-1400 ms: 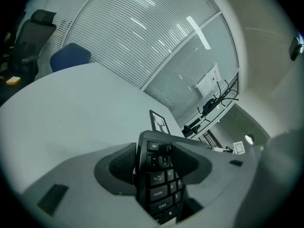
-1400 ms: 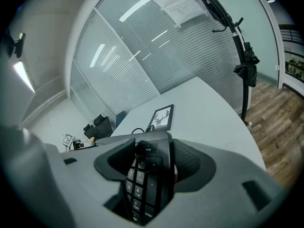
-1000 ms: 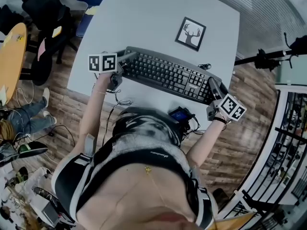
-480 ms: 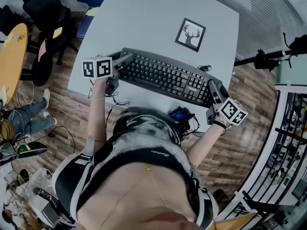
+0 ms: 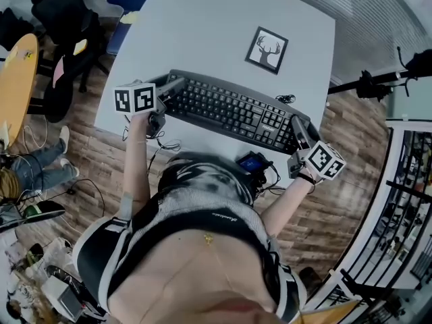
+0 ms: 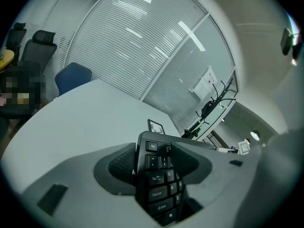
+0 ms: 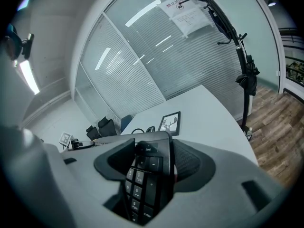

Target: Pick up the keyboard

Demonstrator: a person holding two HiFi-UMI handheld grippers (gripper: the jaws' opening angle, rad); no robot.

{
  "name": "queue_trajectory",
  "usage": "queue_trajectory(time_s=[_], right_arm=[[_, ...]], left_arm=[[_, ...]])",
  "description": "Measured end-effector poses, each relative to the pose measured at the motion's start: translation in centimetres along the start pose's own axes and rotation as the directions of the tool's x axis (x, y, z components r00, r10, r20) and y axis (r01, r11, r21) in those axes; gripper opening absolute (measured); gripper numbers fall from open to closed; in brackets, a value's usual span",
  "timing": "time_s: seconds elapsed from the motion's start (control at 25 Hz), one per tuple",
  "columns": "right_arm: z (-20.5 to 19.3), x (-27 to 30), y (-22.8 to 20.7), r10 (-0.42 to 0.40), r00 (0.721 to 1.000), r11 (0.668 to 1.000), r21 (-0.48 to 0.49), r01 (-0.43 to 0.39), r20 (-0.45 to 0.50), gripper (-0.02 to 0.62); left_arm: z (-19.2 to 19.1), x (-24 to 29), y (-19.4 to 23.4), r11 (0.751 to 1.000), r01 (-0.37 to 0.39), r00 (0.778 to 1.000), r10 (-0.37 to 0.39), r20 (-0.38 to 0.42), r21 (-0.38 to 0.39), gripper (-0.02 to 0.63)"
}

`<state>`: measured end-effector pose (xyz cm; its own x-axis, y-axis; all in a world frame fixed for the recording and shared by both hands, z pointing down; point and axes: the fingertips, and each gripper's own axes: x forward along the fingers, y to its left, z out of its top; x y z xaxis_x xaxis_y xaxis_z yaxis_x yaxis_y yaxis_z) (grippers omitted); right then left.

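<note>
— Left hand-held gripper (image 5: 169, 86) (image 6: 154, 167) has its jaws spread fairly wide and clamped on the keyboard (image 5: 229, 106) (image 6: 156, 184), pads pressing on either side of the Esc end!
— And the right hand-held gripper (image 5: 297, 128) (image 7: 149, 167)?
— Same story: jaws held apart by the keyboard's thickness, pads tight on the number-pad end, the End key right up between them.
— So where's the keyboard sitting?
— Stretched between the two, over the near part of the grey counter (image 5: 202, 25). It slants across, with the left end farther from the person. Whether it's clear of the surface, I can't tell.
— Anything beyond it?
— Framed deer picture (image 5: 268, 48), flat on the counter, apart from the keyboard on its far side.
</note>
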<state>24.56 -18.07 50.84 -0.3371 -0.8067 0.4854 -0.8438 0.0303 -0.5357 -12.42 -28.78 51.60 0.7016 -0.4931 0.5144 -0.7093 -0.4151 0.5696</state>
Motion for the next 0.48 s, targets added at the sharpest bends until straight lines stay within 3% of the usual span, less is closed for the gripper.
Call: queue_trajectory(time_s=[0.48], right_arm=[[-0.13,0.04,-0.13,-0.004,1.0,1.0,0.005,0.004,-0.007,0.245]], left_arm=[[-0.01,0.17,0.02,1.0,-0.006,1.0,0.006,-0.009,-0.001,0.216]])
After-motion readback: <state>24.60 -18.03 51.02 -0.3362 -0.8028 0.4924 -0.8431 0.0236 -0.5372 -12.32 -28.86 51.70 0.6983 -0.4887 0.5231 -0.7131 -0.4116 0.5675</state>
